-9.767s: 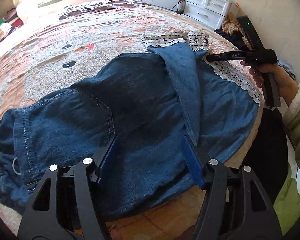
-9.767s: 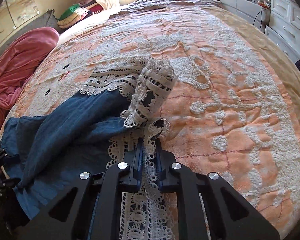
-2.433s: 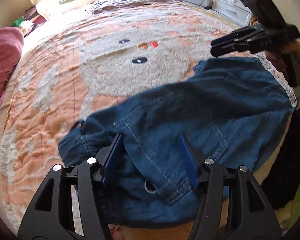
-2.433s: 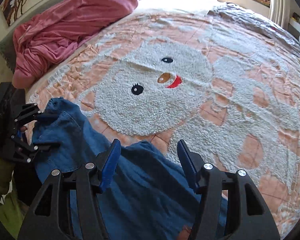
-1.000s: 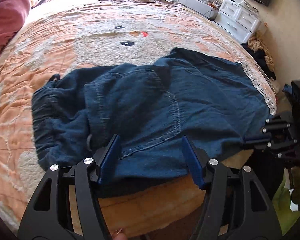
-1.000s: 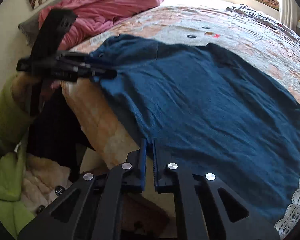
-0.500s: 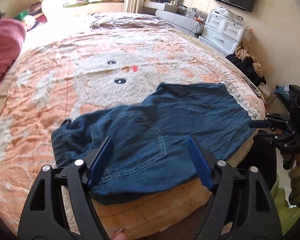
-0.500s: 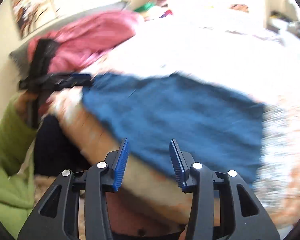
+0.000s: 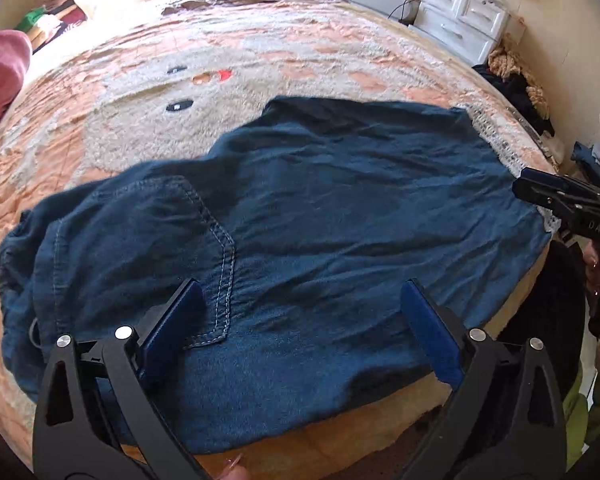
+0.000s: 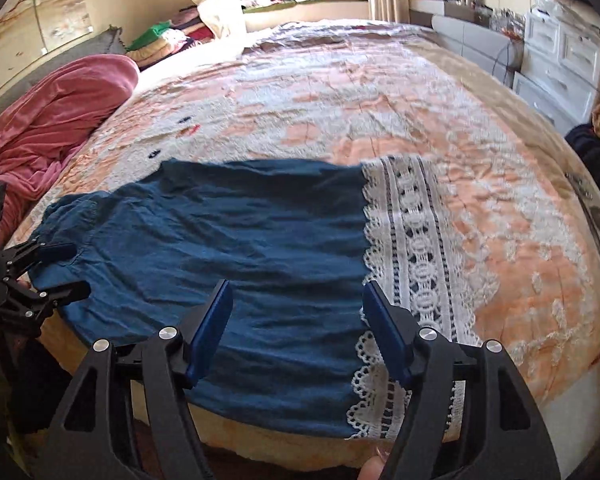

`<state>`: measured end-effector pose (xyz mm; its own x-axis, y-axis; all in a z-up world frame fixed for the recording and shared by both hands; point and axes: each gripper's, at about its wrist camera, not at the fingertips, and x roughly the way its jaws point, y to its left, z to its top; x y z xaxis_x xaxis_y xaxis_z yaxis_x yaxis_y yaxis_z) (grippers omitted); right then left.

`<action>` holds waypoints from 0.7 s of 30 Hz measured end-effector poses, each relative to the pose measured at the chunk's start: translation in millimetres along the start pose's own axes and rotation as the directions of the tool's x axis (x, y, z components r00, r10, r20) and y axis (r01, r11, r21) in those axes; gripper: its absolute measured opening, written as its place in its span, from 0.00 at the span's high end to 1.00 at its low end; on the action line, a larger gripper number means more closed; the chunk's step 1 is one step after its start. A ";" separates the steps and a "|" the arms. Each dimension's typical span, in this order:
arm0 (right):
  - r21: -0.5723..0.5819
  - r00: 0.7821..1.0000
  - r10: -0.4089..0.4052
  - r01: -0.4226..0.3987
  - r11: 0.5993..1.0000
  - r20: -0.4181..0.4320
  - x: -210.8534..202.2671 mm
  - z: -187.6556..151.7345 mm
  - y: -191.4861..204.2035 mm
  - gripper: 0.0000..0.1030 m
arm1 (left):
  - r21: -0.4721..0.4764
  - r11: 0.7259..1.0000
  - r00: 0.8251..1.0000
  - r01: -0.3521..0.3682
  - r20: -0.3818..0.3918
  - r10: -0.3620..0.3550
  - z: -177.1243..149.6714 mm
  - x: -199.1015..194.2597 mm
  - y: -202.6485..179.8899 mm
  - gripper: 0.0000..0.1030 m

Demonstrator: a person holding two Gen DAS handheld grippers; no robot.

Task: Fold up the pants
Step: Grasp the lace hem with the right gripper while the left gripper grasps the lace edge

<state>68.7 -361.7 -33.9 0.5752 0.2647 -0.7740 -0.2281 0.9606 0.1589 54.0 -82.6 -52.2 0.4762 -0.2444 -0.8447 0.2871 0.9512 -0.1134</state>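
Observation:
Dark blue denim pants (image 9: 308,216) lie spread flat on the bed near its front edge, waistband at the left, back pocket (image 9: 148,232) up. They also show in the right wrist view (image 10: 228,240), with white lace hems (image 10: 416,248) at the right. My left gripper (image 9: 300,320) is open and empty above the pocket end. My right gripper (image 10: 296,320) is open and empty above the hem end. Each gripper shows in the other's view, the right one (image 9: 560,200) and the left one (image 10: 48,276).
The bed is covered by an orange and white blanket with a cartoon face (image 9: 196,80). A pink blanket (image 10: 56,120) is heaped at the left. White drawers (image 9: 460,24) and a clothes pile (image 9: 516,84) stand beyond the bed's right side.
Both grippers have let go and stand open over the flattened pants. The left gripper has moved closer to the pants, and the right view has swung toward the lace hems.

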 end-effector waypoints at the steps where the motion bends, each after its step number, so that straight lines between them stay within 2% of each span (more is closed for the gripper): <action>1: 0.010 1.000 0.000 0.000 1.000 -0.024 8.6 -3.1 -3.0 0.35 | 0.003 1.000 1.000 0.001 -0.006 -0.001 -3.5 4.8 1.8 0.10; 4: -0.005 1.000 -0.009 0.009 1.000 -0.023 19.3 -11.5 -1.3 0.35 | 0.026 1.000 1.000 -0.011 -0.002 0.011 -5.9 10.0 0.4 0.09; 6: -0.022 1.000 -0.001 0.000 1.000 -0.018 16.8 -11.1 3.1 0.28 | 0.022 1.000 1.000 -0.006 -0.009 0.007 -4.0 7.4 0.9 0.09; 7: -0.011 1.000 0.015 -0.016 1.000 -0.005 12.1 -10.3 2.2 0.28 | 0.019 1.000 1.000 0.000 -0.014 0.000 -2.7 4.1 1.0 0.09; 10: 0.054 0.995 0.070 -0.074 0.996 0.075 -15.4 -10.7 -10.7 0.24 | 0.017 0.998 0.998 0.064 0.007 -0.064 6.7 -15.7 -2.4 0.09; 15: 0.134 0.986 0.021 -0.044 0.990 0.164 -59.9 -17.4 -34.9 0.15 | 0.073 0.993 0.993 0.094 0.071 -0.099 36.4 -40.0 -24.3 0.09; 19: 0.198 0.987 -0.039 0.008 0.980 0.154 -72.8 -33.9 -47.9 0.11 | 0.165 0.980 0.990 0.109 0.073 -0.122 69.4 -37.5 -57.6 0.09; 21: 0.229 0.989 -0.040 0.006 0.973 0.142 -72.7 -43.2 -52.5 0.11 | 0.234 0.963 0.986 0.136 0.064 -0.155 86.1 -31.1 -79.3 0.09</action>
<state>4.9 -435.1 -12.4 0.6894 0.2356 -0.6850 -0.0387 0.9563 0.2900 88.0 -166.7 28.2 0.4785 -0.4002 -0.7816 0.5357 0.8383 -0.1013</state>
